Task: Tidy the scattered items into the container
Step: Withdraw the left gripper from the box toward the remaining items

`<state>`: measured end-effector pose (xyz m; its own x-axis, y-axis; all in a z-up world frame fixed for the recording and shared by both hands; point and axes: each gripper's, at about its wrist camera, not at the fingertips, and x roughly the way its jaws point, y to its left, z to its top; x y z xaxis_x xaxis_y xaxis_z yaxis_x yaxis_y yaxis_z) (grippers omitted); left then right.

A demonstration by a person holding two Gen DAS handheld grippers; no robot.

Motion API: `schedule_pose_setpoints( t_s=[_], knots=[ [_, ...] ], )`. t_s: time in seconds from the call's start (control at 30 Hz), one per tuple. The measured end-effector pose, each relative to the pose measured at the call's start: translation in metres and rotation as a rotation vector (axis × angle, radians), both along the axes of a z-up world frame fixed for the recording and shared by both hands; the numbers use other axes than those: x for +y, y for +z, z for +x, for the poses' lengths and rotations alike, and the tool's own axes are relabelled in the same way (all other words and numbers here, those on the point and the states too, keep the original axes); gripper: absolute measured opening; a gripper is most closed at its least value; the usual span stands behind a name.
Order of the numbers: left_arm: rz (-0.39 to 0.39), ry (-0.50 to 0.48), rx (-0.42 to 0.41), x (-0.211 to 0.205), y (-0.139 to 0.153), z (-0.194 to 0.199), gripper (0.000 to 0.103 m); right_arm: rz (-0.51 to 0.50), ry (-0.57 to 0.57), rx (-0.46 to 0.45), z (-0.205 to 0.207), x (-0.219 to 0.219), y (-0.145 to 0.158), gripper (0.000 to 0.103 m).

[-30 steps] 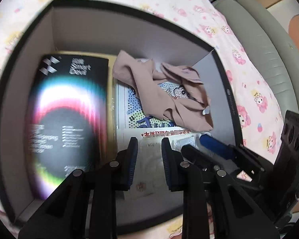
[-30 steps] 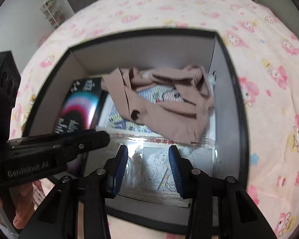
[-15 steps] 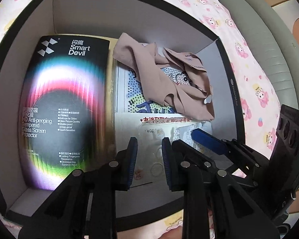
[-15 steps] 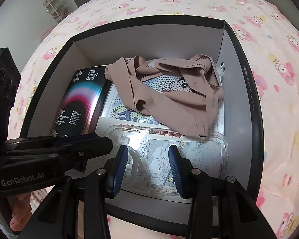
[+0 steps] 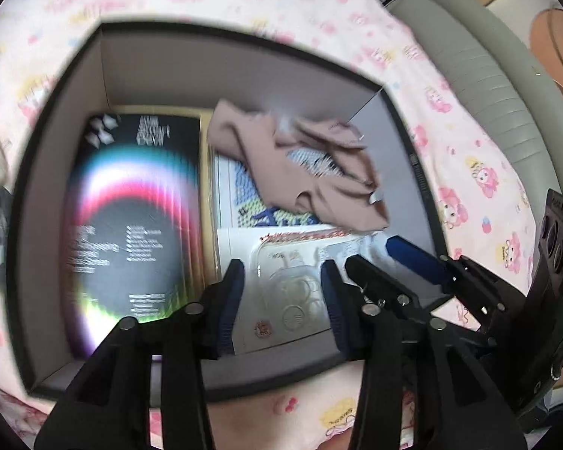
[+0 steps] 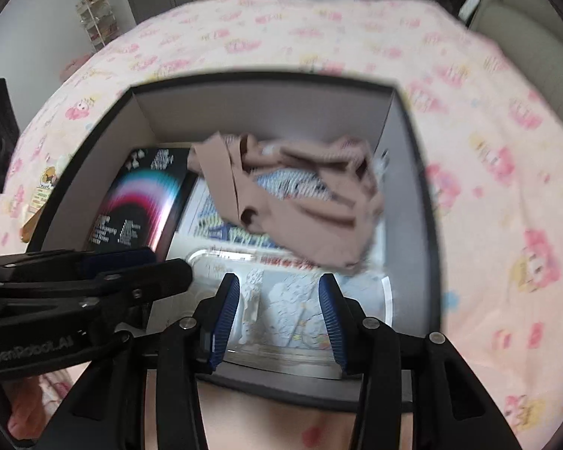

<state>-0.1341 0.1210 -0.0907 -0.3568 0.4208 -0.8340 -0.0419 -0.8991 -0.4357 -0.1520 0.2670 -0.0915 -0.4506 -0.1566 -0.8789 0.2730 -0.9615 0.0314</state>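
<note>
A black open box (image 5: 67,120) with grey inner walls sits on the pink patterned bedspread; it also shows in the right wrist view (image 6: 413,195). Inside lie a black rainbow screen-protector package (image 5: 131,221) (image 6: 139,202), a crumpled tan cloth (image 5: 304,165) (image 6: 300,202), a dotted picture sheet (image 5: 244,195) and a clear blister pack with a cartoon card (image 5: 289,288) (image 6: 296,311). My left gripper (image 5: 281,292) is open and empty above the box's near edge. My right gripper (image 6: 279,307) is open and empty beside it, over the blister pack.
A grey-green sofa (image 5: 488,75) stands to the right of the bed. A small card or packet (image 6: 43,191) lies on the bedspread left of the box. A shelf rack (image 6: 97,18) and cabinets stand at the far wall.
Both grippers have pulled back and up from the box, so it looks smaller. The left gripper's jaws have opened wider. The contents of the box have not moved.
</note>
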Motion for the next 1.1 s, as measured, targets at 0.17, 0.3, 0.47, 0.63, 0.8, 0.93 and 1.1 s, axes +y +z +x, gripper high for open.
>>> schedule_pose_setpoints(
  t_s=[0.17, 0.3, 0.47, 0.63, 0.8, 0.93, 1.1],
  knots=[
    [-0.034, 0.007, 0.12, -0.013, 0.035, 0.025, 0.055, -0.086, -0.087, 0.083, 0.026, 0.004, 0.022, 0.054],
    [-0.075, -0.007, 0.162, -0.011, 0.049, 0.034, 0.056, -0.125, -0.114, 0.107, 0.046, 0.003, 0.036, 0.056],
    [-0.099, -0.026, 0.178, -0.026, 0.059, 0.056, 0.056, -0.126, -0.123, 0.141, 0.071, -0.017, 0.048, 0.056],
    [-0.095, -0.008, 0.189, -0.053, 0.062, 0.075, 0.059, -0.133, -0.086, 0.15, 0.09, -0.041, 0.054, 0.056],
    [-0.117, 0.028, 0.177, -0.082, 0.06, 0.091, 0.059, -0.137, -0.026, 0.137, 0.103, -0.072, 0.053, 0.056],
    [-0.124, 0.095, 0.153, -0.106, 0.051, 0.104, 0.059, -0.155, 0.057, 0.115, 0.114, -0.106, 0.051, 0.056],
    [-0.111, 0.18, 0.122, -0.15, 0.037, 0.122, 0.059, -0.132, 0.155, 0.099, 0.123, -0.154, 0.043, 0.056]
  ],
)
